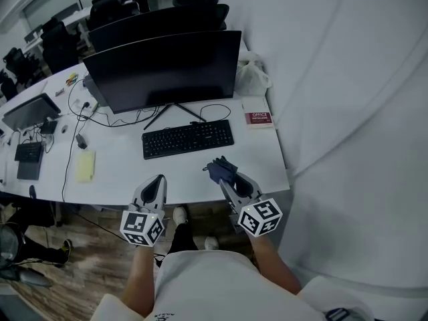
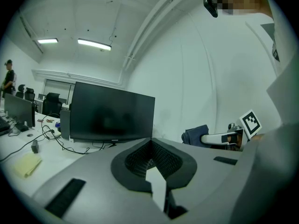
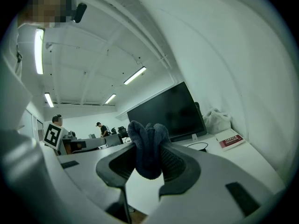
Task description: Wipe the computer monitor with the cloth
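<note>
A wide black monitor [image 1: 164,69] stands dark at the back of the white desk [image 1: 120,179]; it also shows in the left gripper view [image 2: 112,113] and the right gripper view [image 3: 168,111]. My right gripper [image 1: 223,179] [image 3: 148,157] hovers over the desk's front edge, shut on a bunched dark blue cloth [image 1: 221,169] [image 3: 147,143] that sticks up from the jaws. The cloth [image 2: 196,135] is also seen from the left. My left gripper [image 1: 159,181] [image 2: 150,143] is at the front edge to the left, shut and empty. Both are well short of the screen.
A black keyboard [image 1: 188,138] lies between the grippers and the monitor's stand. A red and white box [image 1: 258,118] and a white plastic bag [image 1: 251,75] sit at the right, by the wall. A yellow notepad [image 1: 85,166], cables and another screen [image 1: 30,110] lie to the left.
</note>
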Tool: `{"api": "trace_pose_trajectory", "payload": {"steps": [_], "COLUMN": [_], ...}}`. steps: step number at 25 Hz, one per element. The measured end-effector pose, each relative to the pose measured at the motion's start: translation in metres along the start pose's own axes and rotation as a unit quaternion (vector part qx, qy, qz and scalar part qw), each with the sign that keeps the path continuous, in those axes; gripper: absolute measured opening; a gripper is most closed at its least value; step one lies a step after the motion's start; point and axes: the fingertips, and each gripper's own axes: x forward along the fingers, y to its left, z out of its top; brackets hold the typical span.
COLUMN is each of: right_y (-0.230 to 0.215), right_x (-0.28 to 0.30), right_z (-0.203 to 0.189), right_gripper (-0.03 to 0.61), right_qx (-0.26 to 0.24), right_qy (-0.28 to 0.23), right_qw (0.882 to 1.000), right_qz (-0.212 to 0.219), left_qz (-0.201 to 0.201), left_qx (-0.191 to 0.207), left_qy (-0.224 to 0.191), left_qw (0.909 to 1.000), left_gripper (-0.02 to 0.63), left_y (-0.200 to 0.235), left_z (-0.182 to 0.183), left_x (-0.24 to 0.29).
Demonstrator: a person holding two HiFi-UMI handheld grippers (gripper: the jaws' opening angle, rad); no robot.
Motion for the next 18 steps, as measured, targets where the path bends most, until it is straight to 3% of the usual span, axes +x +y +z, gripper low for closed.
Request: {"api": "trace_pose_trajectory", "payload": {"steps": [7,18], "right_y": [-0.007,-0.038], "right_x": [0.033,0.109], "right_z": [0.008,0.039], "right_gripper": [0.141,0.141], "right_qx": [-0.012,-0.005], "right_qy": [0.0,-0.025], "right_qw": [1.0,0.998], "right_qz": [-0.011,-0.065], "left_qz": [-0.002,-0.059], "left_qx": [-0.004,0.007], "left_qy": [0.002,-0.002], "left_qw": [1.0,0.9982], "left_gripper": [0.006,0.006], "left_y": [0.032,0.084], "left_z": [0.004,0.036], "left_x": [0.025,0.097]}}
